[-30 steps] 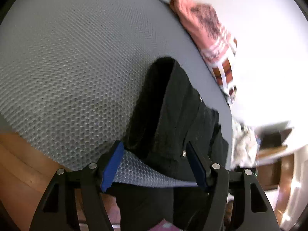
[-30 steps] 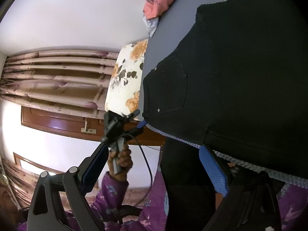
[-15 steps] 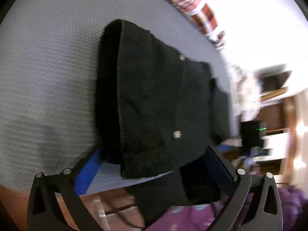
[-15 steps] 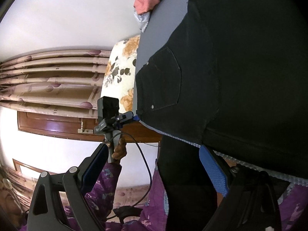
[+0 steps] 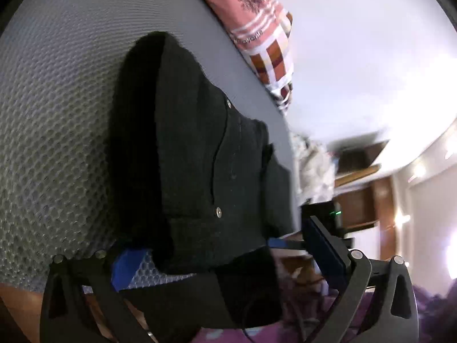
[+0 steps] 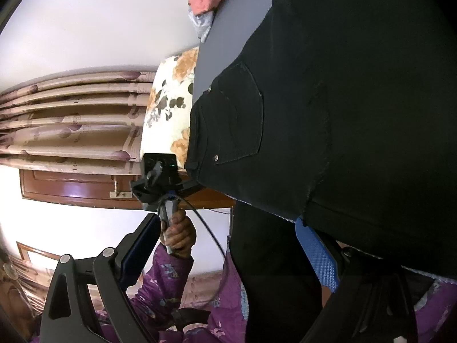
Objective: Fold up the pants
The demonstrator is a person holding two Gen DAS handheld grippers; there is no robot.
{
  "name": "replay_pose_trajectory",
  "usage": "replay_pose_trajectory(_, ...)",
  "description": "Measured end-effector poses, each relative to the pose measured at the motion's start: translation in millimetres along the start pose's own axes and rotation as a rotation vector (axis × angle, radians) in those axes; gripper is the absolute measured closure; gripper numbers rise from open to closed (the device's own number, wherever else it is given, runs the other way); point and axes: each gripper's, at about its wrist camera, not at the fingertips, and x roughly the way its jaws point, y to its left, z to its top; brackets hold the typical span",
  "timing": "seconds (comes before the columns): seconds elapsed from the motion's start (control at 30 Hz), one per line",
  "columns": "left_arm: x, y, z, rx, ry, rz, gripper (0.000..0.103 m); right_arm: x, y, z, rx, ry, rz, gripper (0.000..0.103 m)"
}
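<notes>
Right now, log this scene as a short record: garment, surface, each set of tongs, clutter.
garment: black pants folded on the bed, one part hanging over the near edge
surface: grey textured mattress
left tongs: open, jaws have just been opening, straddling the pants' near edge without pressing
right tongs: open, nothing gripped, blue pad beside the hanging part
clutter: pink patterned cloth at the far edge; floral pillow beside the mattress
</notes>
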Motion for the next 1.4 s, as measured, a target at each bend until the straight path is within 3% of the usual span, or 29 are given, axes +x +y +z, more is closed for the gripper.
replay_pose_trajectory(0.1, 2, 4, 5, -0.047, -0.061, -0.041, 0.002, 2, -1, -1, 0.006, 0.002, 0.001, 0.008)
replay_pose_trajectory(0.17, 4, 6, 4, -0.084, -0.112, -0.022, 0.005, 2, -1, -2, 0.003, 0.002, 0.0, 0.008)
replay_pose_trajectory(0.2, 4, 5, 2, -0.085, -0.126, 0.015, 0.019, 1, -1, -3, -0.001, 0.002, -0.001, 0.008)
replay_pose_trajectory(0.23, 7, 3, -1, -0.086, -0.132, 0.081, 0.04, -1, 0, -3, -0.007, -0.002, -0.003, 0.008)
replay_pose_trajectory(0.33, 4, 20, -10, -0.17, -0.156, 0.154, 0.07, -2, 6, -3, -0.037, -0.012, -0.015, 0.008)
replay_pose_trajectory(0.4, 0, 28, -16, -0.215, -0.18, 0.139, 0.072, -3, 14, -3, -0.088, -0.025, -0.049, 0.008)
replay_pose_trajectory(0.5, 5, 9, -20, -0.147, -0.203, 0.237, 0.072, -7, 29, -5, -0.175, -0.048, -0.121, 0.008)
replay_pose_trajectory(0.67, 1, -21, -22, -0.1, -0.245, 0.268, 0.073, -26, 40, -3, -0.248, -0.117, -0.179, 0.01)
replay_pose_trajectory(0.9, 3, -71, -18, -0.02, -0.271, 0.239, 0.073, -75, 25, 8, -0.253, -0.242, -0.241, 0.01)
replay_pose_trajectory(1.1, 19, -134, -20, 0.071, -0.267, 0.208, 0.073, -102, 13, 7, -0.226, -0.264, -0.218, 0.01)
replay_pose_trajectory(1.2, 48, -176, -19, 0.126, -0.234, 0.154, 0.073, -129, 9, 4, -0.217, -0.298, -0.174, 0.01)
replay_pose_trajectory(1.4, 160, -244, -26, 0.217, -0.04, -0.004, 0.073, -186, -23, 4, -0.071, -0.406, 0.012, 0.01)
